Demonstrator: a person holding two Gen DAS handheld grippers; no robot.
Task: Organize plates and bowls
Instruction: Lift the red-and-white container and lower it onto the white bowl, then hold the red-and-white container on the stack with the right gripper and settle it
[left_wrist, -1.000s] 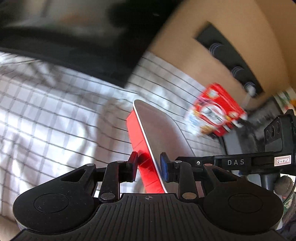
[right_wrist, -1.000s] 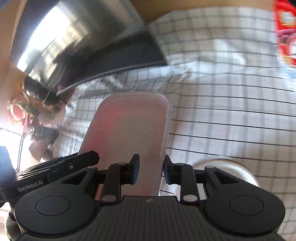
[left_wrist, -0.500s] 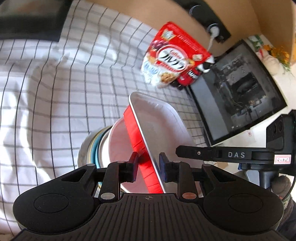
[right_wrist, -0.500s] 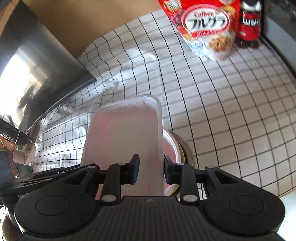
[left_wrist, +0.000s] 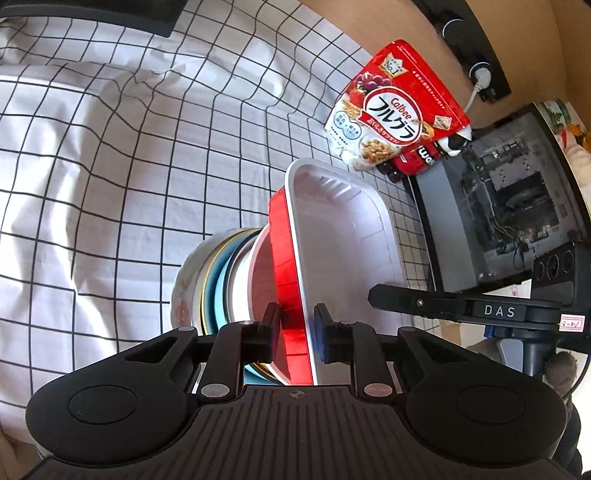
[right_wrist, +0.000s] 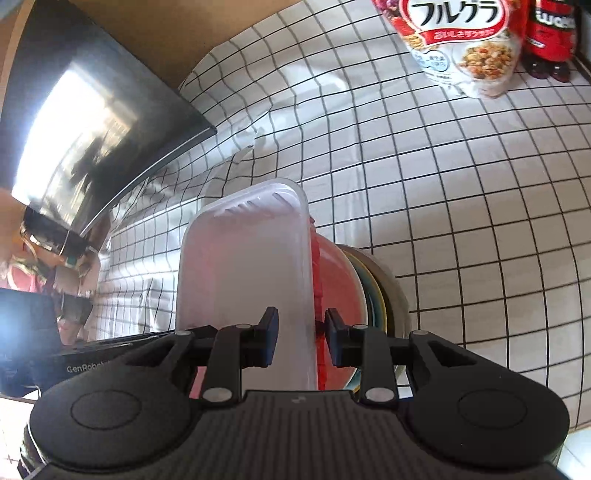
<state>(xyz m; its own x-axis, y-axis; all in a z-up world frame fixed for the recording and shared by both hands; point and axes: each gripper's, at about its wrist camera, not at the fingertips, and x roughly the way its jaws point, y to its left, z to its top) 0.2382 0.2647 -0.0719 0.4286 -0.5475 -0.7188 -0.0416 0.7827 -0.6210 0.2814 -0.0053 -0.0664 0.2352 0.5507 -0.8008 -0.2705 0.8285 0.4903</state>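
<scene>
A rectangular tray, red outside and white inside (left_wrist: 343, 236), is held between both grippers over a stack of bowls and plates (left_wrist: 207, 280). My left gripper (left_wrist: 297, 328) is shut on the tray's near edge. My right gripper (right_wrist: 301, 334) is shut on its opposite edge; the tray's white inside (right_wrist: 243, 266) fills that view's middle. The stack (right_wrist: 373, 291) shows beside and under the tray, with a red and white bowl on top, blue and floral ones below. Whether the tray touches the stack I cannot tell.
A white checked cloth (left_wrist: 110, 166) covers the table. A red cereal bag (left_wrist: 395, 110) and dark bottles (right_wrist: 550, 40) stand at the far side. A computer case (left_wrist: 509, 199) is at the right. A dark glossy panel (right_wrist: 85, 122) lies at the left.
Both grippers have carried the tray from beside the dark panel across the cloth to above the stack of bowls. Their hold on the tray has not changed.
</scene>
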